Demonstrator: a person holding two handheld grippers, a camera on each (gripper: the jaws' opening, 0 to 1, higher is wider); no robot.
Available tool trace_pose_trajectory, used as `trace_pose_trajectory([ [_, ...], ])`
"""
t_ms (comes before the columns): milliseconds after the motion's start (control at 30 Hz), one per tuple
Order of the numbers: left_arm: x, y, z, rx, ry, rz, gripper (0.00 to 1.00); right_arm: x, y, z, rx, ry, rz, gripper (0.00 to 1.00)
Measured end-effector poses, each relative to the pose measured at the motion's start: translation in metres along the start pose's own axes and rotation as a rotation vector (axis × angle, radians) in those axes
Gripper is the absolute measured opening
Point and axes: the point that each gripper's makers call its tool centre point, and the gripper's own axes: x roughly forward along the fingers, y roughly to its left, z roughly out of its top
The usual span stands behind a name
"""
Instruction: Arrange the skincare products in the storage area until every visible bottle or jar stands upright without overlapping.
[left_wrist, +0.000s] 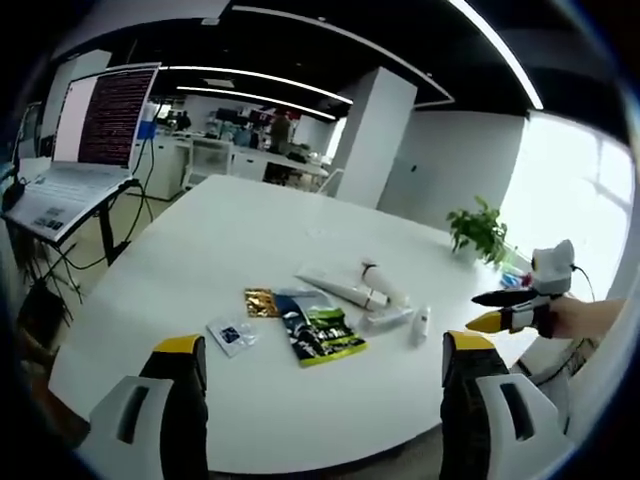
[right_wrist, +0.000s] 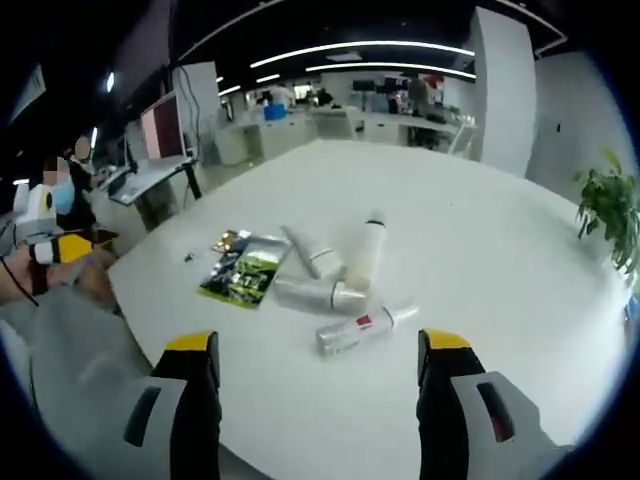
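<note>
Lying flat mid-table (right_wrist: 520, 260), the spray bottle (right_wrist: 362, 331) sits nearest your right gripper (right_wrist: 318, 375), long axis crosswise to its spread, empty jaws; left gripper (left_wrist: 322, 375) likewise spread.

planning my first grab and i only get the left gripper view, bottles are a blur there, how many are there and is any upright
observer: four in the right gripper view, all lying down: tall white bottle, white tube, silver tube, small red-label bottle.
operator: any touching
observer: the first three meet at their ends; the small one seems just apart.
operator: which is nearest on that side
observer: the small red-label bottle, just ahead of the right gripper, fingers open.
</note>
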Motion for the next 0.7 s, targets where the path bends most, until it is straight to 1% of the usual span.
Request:
trace_pose_trajectory([
  [200, 0.001, -0.001, -0.003, 0.005, 0.019, -0.006, 0.90, 0.014, -0.004, 0.010, -0.020, 0.024, 0.013, 0.76],
  [300, 0.000, 0.000, -0.002, 0.004, 0.016, -0.002, 0.89, 0.022, 0.000, 0.017, -0.035, 0.038, 0.024, 0.74],
  [433, -0.001, 0.001, 0.000, -0.007, 0.004, 0.005, 0.88, 0.030, 0.005, 0.025, -0.057, 0.056, 0.036, 0.71],
  [700, -0.005, 0.006, 0.006, -0.022, -0.038, 0.021, 0.84, 0.061, 0.017, 0.042, -0.133, 0.097, 0.062, 0.65],
])
